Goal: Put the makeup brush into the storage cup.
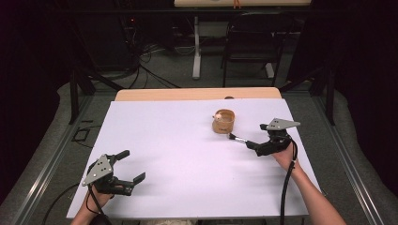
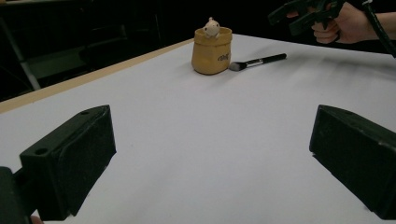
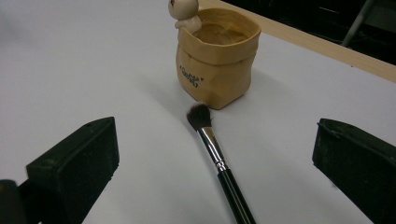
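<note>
Brush (image 3: 219,161) lies flat on bench (image 1: 178,150), tip just beside yellow pot (image 3: 217,58) | right tool (image 1: 257,137) gaping over brush, not yet gripping | left tool (image 1: 133,165) gaping, far from pot

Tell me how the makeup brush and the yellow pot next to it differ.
The makeup brush lies flat on the white table; the yellow pot stands upright. The brush is thin and long, black with a silver collar and dark bristles; the pot is squat, wrinkled like a paper bag, with lettering and a small figure at its rim. The bristle tip lies right at the pot's base. Both sit between the right gripper's open jaws, ungripped.
</note>
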`<state>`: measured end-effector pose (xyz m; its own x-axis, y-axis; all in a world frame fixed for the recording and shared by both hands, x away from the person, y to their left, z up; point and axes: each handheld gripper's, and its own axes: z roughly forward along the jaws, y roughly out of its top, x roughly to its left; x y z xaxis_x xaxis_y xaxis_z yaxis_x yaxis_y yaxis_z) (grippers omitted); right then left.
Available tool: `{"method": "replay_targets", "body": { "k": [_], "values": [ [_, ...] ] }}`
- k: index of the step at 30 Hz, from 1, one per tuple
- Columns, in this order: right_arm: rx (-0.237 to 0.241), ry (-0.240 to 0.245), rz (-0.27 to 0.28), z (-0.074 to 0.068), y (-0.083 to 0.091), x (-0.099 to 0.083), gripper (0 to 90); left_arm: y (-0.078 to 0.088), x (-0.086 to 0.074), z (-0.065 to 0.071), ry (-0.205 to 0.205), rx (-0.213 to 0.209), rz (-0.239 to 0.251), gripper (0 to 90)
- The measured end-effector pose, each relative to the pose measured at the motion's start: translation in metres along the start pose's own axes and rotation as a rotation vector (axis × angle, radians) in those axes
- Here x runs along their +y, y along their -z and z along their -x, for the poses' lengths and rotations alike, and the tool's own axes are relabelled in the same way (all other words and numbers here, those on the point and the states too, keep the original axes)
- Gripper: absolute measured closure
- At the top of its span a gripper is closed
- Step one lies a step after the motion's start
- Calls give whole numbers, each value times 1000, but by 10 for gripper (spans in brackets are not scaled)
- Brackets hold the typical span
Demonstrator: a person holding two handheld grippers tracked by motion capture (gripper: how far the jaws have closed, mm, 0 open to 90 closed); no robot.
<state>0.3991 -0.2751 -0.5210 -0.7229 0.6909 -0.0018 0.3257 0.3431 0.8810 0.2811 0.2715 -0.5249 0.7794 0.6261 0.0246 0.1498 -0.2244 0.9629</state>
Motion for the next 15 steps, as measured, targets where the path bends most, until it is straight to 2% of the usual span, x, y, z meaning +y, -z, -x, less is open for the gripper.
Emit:
{"method": "replay_targets", "body": {
  "k": [6, 13, 15],
  "values": [
    [9, 25, -47, -2, -8, 2, 2, 1, 0, 0, -2, 3, 2, 3],
    [12, 12, -60, 4, -13, 10, 2, 1, 0, 0, 0, -2, 5, 3],
    [16, 17, -86, 5, -16, 12, 0, 0, 0, 0, -1, -4, 4, 3]
  ]
}}
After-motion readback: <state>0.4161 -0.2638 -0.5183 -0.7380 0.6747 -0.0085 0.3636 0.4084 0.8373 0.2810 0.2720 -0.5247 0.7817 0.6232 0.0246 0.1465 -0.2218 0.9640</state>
